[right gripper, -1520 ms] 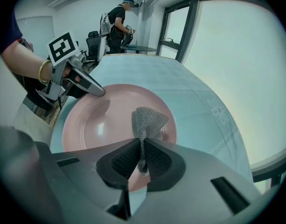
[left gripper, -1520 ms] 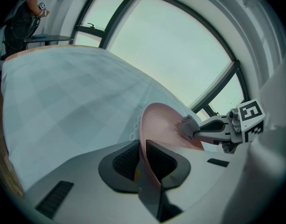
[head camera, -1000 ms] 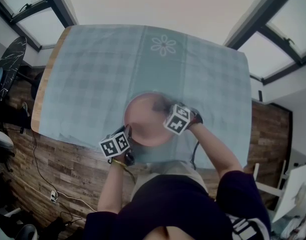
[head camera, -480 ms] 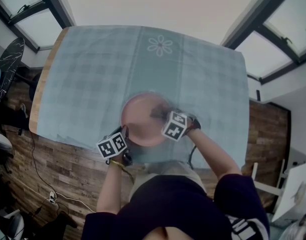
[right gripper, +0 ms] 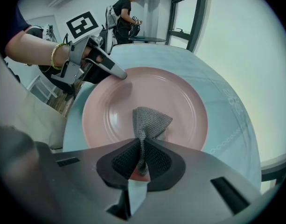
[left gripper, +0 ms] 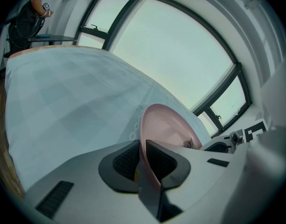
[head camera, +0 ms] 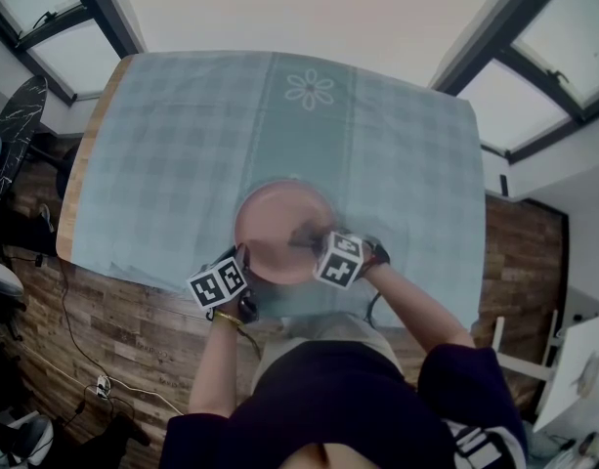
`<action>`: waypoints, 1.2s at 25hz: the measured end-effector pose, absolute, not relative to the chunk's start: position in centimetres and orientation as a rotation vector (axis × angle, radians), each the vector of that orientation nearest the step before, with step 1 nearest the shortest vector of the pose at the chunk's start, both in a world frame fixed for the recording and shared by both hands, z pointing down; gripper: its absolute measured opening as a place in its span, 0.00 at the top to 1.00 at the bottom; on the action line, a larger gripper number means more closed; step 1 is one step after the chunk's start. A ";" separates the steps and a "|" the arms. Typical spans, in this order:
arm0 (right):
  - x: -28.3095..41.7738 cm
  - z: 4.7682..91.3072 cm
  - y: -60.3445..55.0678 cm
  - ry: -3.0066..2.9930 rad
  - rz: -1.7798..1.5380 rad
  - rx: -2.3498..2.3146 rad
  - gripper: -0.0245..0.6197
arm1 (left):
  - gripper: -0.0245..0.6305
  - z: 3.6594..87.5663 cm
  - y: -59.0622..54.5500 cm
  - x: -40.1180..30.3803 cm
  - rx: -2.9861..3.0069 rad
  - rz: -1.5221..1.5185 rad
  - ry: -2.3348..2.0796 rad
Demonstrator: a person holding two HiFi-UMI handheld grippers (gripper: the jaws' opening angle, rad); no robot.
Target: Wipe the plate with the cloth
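A pink plate [head camera: 278, 229] lies on the blue checked tablecloth [head camera: 182, 145] near the table's front edge. My left gripper [head camera: 245, 262] is shut on the plate's near-left rim; in the left gripper view the plate [left gripper: 166, 129] runs edge-on between the jaws of the left gripper [left gripper: 143, 164]. My right gripper [head camera: 314, 237] is shut on a grey knitted cloth [right gripper: 149, 122], whose free end rests on the plate [right gripper: 115, 111] inside the near rim. From the right gripper view, the left gripper [right gripper: 119, 73] grips the far rim, and the right gripper [right gripper: 142, 160] pinches the cloth.
The tablecloth has a white flower print [head camera: 310, 88] at the far side. The wooden table edge [head camera: 79, 179] shows on the left. Windows surround the table. A person [right gripper: 126, 13] stands far back by another table.
My right gripper has drawn the cloth across the plate toward me and slightly left. The left gripper has kept its hold on the rim.
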State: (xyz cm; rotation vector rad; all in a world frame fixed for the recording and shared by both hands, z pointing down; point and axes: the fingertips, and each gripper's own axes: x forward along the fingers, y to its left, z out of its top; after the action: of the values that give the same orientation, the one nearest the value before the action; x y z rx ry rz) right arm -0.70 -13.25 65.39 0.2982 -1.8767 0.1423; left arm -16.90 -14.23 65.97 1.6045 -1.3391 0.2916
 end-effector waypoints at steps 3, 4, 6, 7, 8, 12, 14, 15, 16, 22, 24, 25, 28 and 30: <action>-1.1 65.3 -12.3 -1.875 0.148 0.278 0.91 | 0.88 66.0 -14.2 -16.9 1.601 0.289 -1.343; -1.2 65.3 -12.0 -1.877 0.148 0.272 0.91 | 0.88 66.0 -14.2 -16.9 1.601 0.289 -1.345; -1.6 65.4 -11.4 -1.887 0.153 0.261 0.91 | 0.88 66.1 -14.2 -16.9 1.602 0.289 -1.348; -1.8 65.4 -11.1 -1.892 0.157 0.258 0.91 | 0.88 66.1 -14.1 -16.9 1.603 0.290 -1.350; -1.9 65.3 -10.9 -1.897 0.161 0.258 0.91 | 0.88 66.1 -14.1 -17.0 1.604 0.290 -1.352; -2.4 65.3 -10.0 -1.903 0.186 0.245 0.91 | 0.88 66.0 -14.2 -17.0 1.606 0.293 -1.358; -2.7 65.3 -9.5 -1.908 0.190 0.235 0.91 | 0.88 66.1 -14.2 -16.9 1.605 0.294 -1.363; -2.8 65.3 -9.3 -1.911 0.190 0.231 0.91 | 0.88 66.1 -14.2 -16.9 1.605 0.296 -1.365; -3.1 65.2 -9.1 -1.913 0.191 0.227 0.91 | 0.88 66.1 -14.2 -16.9 1.604 0.298 -1.369; -4.9 65.0 -8.0 -1.938 0.212 0.188 0.91 | 0.88 66.0 -13.9 -17.0 1.606 0.307 -1.383; -5.4 65.0 -7.6 -1.944 0.218 0.169 0.91 | 0.88 65.9 -13.8 -16.9 1.607 0.312 -1.387; -5.6 64.9 -7.5 -1.946 0.219 0.161 0.91 | 0.88 65.9 -13.8 -16.9 1.607 0.315 -1.389; -6.2 64.8 -7.2 -1.952 0.219 0.142 0.91 | 0.88 65.8 -13.6 -16.8 1.611 0.318 -1.393; -6.5 64.7 -7.1 -1.961 0.226 0.136 0.91 | 0.88 65.7 -13.4 -16.8 1.616 0.318 -1.395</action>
State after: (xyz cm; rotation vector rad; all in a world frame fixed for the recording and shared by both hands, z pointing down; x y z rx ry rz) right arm -6.51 -7.13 64.71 0.1363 -1.9613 0.2262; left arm -16.76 -13.43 65.66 1.6159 -1.3946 0.3180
